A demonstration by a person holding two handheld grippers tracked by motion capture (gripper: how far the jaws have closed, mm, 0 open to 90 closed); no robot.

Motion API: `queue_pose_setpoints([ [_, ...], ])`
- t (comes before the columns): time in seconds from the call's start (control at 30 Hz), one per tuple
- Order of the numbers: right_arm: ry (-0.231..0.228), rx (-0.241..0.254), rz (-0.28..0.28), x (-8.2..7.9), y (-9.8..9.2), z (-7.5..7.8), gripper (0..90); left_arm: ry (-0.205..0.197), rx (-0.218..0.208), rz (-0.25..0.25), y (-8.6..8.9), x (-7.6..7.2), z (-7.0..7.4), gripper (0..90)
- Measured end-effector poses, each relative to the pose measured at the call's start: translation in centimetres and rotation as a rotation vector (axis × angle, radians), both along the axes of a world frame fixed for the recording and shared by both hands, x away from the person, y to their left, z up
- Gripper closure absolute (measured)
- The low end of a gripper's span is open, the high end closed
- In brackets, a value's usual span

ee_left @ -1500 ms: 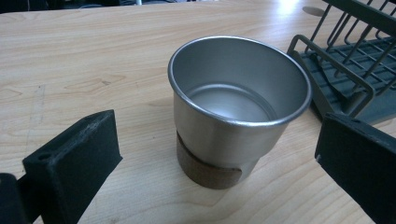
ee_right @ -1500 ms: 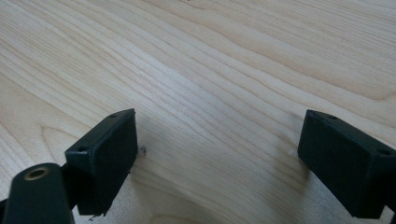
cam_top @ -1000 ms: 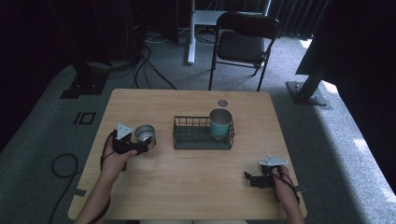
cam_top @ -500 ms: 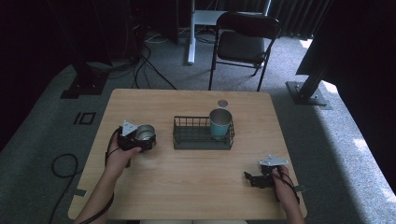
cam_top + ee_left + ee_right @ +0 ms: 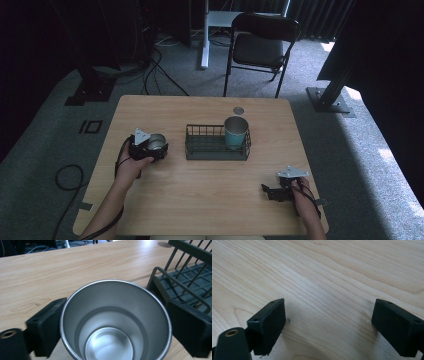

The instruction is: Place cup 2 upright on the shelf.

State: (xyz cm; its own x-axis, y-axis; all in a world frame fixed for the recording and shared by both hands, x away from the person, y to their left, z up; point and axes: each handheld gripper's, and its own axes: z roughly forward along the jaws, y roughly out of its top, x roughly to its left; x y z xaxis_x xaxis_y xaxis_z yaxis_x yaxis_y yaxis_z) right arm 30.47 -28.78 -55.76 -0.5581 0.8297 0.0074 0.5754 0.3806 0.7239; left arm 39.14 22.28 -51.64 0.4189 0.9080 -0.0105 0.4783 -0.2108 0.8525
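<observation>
A wooden worktop [image 5: 210,200] is seen from above, with a person's forearms coming in from the near edge. At its middle a dark wire basket [image 5: 217,148] is placed, and a teal cup [image 5: 235,132] is already stood upright in the basket's right end; the rest of the basket is seen to be bare, and nothing can be made out inside the teal cup. A small round disc [image 5: 238,110] is seen on the worktop behind the basket.

To the left of the basket, a steel cup [image 5: 156,142] is stood upright on the worktop, near the basket but apart from it. The left claw [image 5: 154,148] is placed around this cup, and its jaws have just been closing. In the left gripper view, the steel cup [image 5: 115,322] is seen between the two black pads [image 5: 46,330], which are pressed against its wall, so the cup is judged to be pinched. Its polished inside is seen to be empty.

The right claw [image 5: 270,192] is rested on the worktop near the right front corner, well apart from the basket. In the right gripper view its jaws are spread wide, with only bare wood between them.

The work is judged to be partly done: one cup is in the basket, and the steel cup is gripped but not yet lifted or moved into the free left end.
</observation>
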Motion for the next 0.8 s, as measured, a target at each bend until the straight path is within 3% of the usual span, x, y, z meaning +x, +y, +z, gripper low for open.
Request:
queue_pose_setpoints([
  [0.13, 0.000, 0.000, 0.000, 0.0, 0.0, 0.0, 11.6, -0.008, 0.029, 0.002, -0.1, 0.0, -0.1, 12.7],
  [0.4, 0.000, 0.000, 0.000, 0.0, 0.0, 0.0, 11.6, -0.002, 0.009, 0.007, 0.0, 0.0, 0.0, 13.8],
  [0.8, 0.000, 0.000, 0.000, 0.0, 0.0, 0.0, 11.6, -0.017, -0.005, -0.021, 0.3, -0.4, 1.8, 13.9],
])
